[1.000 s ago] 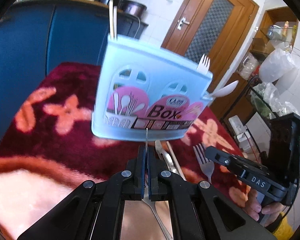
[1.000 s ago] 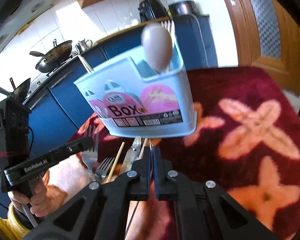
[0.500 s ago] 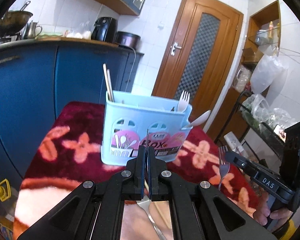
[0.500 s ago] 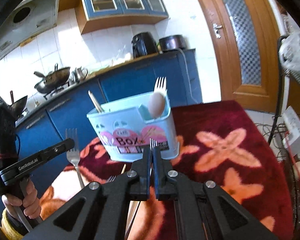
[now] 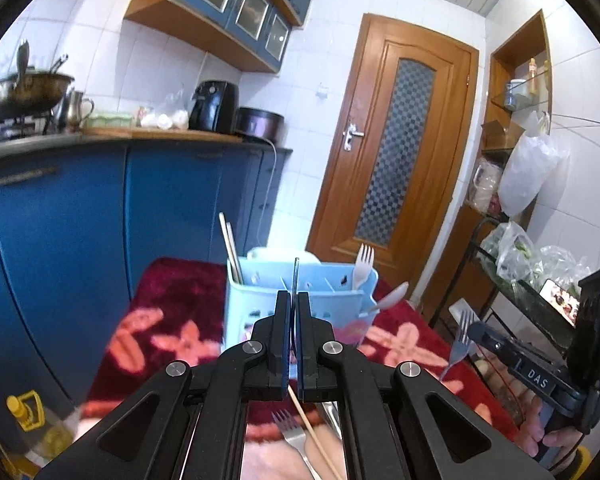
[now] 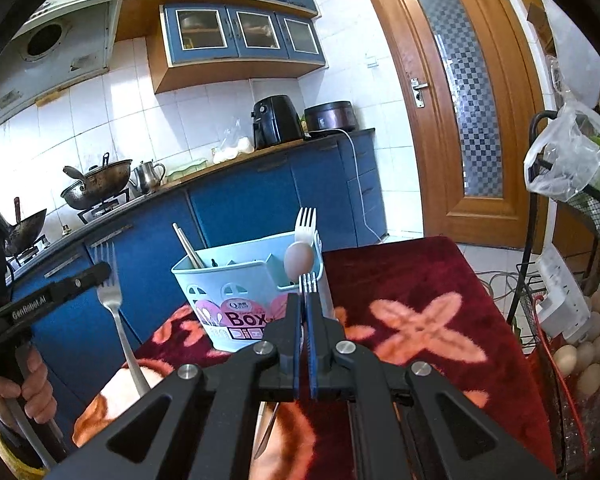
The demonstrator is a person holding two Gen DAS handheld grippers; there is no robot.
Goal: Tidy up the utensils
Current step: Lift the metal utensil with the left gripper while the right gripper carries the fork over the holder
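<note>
A light blue utensil box (image 5: 300, 304) (image 6: 240, 292) stands on the red flowered cloth; it holds chopsticks (image 5: 231, 250), a white plastic fork (image 5: 363, 266) and a white spoon (image 6: 299, 258). My left gripper (image 5: 295, 300) is shut on a metal fork, seen edge-on here and clearly in the right wrist view (image 6: 110, 292), raised above the table left of the box. My right gripper (image 6: 304, 300) is shut on another metal fork (image 6: 308, 283); its tines show in the left wrist view (image 5: 462, 340), right of the box.
A fork (image 5: 290, 434), a chopstick (image 5: 312, 428) and other cutlery lie on the cloth below my left gripper. Blue kitchen cabinets (image 5: 100, 220) stand behind the table. A wire rack with bags (image 6: 580, 184) and eggs (image 6: 592, 368) is at the right.
Both grippers have risen well above the table, each carrying a fork. The box now looks smaller and lower, and its open top shows.
</note>
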